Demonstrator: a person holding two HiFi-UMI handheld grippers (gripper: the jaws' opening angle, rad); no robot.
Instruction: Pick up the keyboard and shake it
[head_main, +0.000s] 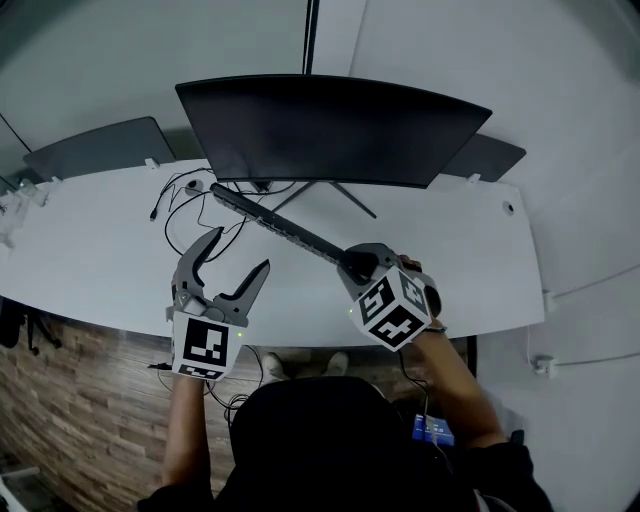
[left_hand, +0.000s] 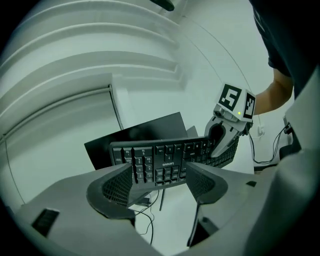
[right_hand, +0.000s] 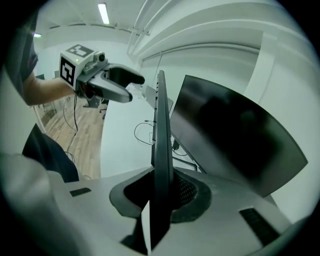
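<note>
White laminate covers the long counter, which runs along pale walls, with a wood-plank floor showing below its near edge. A wide dark monitor stands at the back, and loose black cables trail beside its foot. The right gripper has its fingers clenched on one short end of the black keyboard, which is lifted off the counter and turned on its edge. The left gripper hovers close beside the keyboard, apart from it, fingers spread wide and grasping nothing. In the head view the keyboard's long axis slants from the right gripper away to the far left, its free end reaching in front of the monitor's lower left corner. Its key face turns toward the left gripper, whose view shows the keys with their print upside down; the right gripper view sees it edge-on as a thin dark blade
</note>
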